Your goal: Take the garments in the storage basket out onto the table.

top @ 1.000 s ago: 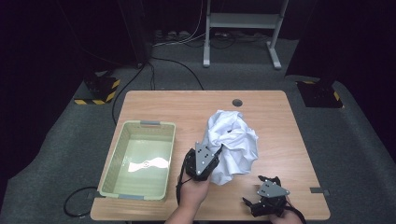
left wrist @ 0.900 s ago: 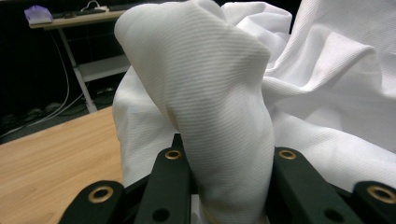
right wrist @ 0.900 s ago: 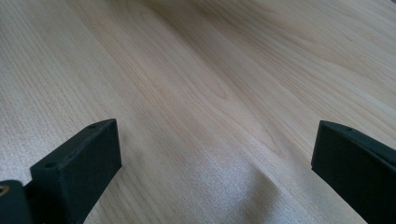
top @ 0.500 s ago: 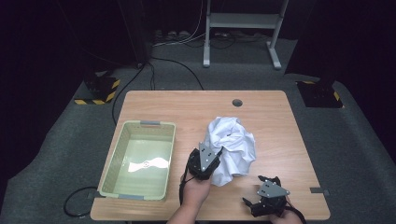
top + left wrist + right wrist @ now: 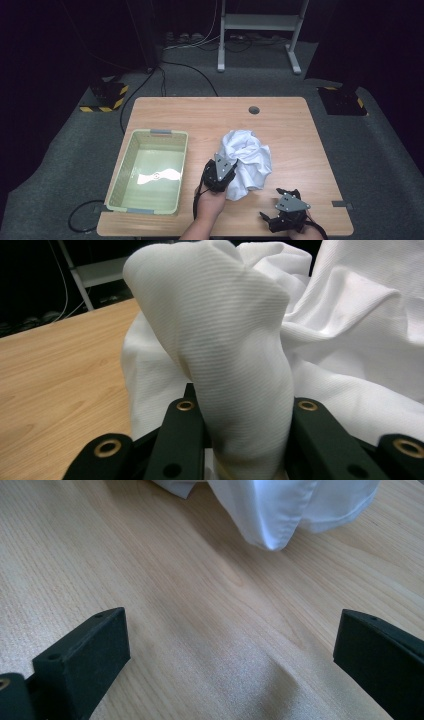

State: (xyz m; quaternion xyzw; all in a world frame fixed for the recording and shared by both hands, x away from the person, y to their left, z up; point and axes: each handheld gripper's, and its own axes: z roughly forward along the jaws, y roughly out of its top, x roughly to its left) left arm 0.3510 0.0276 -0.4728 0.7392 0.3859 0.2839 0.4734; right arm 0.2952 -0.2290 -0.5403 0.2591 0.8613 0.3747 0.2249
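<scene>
A crumpled white cloth [image 5: 247,160] lies bunched on the wooden table [image 5: 210,117], right of a pale green basket [image 5: 129,165]. My left gripper [image 5: 222,170] is at the cloth's near-left edge, shut on a fold of it. In the left gripper view the fold of white cloth [image 5: 235,365] rises from between the two black jaws. My right gripper [image 5: 280,217] rests low near the table's front edge, open, with bare wood between its jaws. In the right gripper view the cloth's hem [image 5: 280,510] hangs just ahead of the right gripper [image 5: 230,650].
The basket holds nothing and stands at the table's left front. A round cable hole [image 5: 254,109] sits near the far edge. Beyond the table are floor cables, a metal stand [image 5: 260,30] and two striped floor blocks [image 5: 107,97].
The left gripper has drawn back toward the front edge with the cloth in it, and the cloth has bunched up and shifted nearer. The right gripper has stayed put.
</scene>
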